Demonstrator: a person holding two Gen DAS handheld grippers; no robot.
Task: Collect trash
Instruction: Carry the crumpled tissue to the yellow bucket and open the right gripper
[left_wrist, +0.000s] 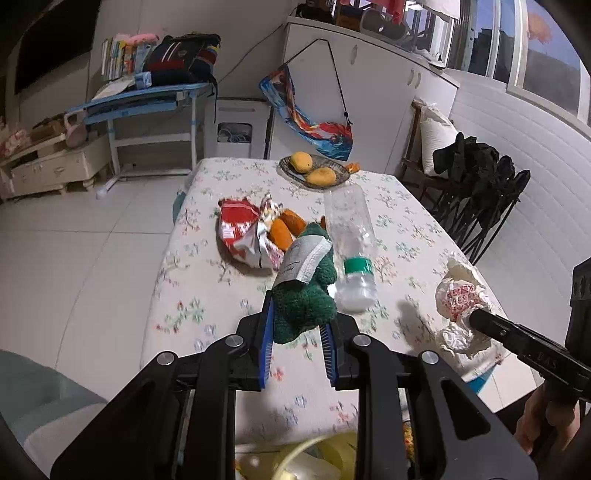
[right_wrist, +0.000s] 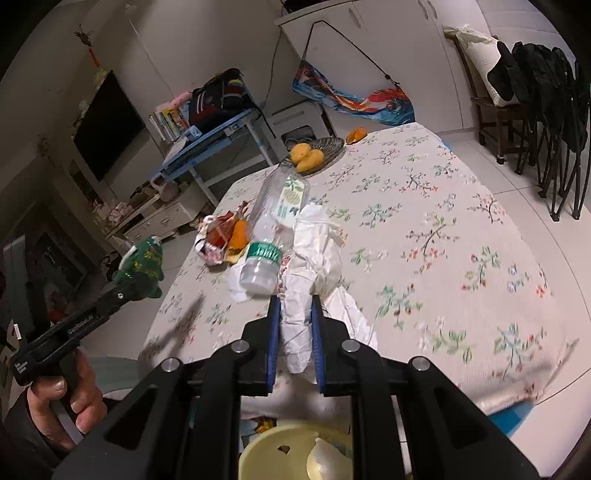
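My left gripper (left_wrist: 297, 328) clamps green plush toy (left_wrist: 306, 295), lifted above near table edge. My right gripper (right_wrist: 294, 325) pinches crumpled white wrapper (right_wrist: 314, 258) near same edge. Empty plastic bottle (left_wrist: 351, 236), red snack bag (left_wrist: 240, 229) lie mid-table (right_wrist: 443, 221).

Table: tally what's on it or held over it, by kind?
Mangoes on the plate: 2
Plate: 1
Plastic bottle: 1
Snack wrapper: 1
Green plush toy, in left gripper: 1
White plastic bag, in right gripper: 1
Total: 7
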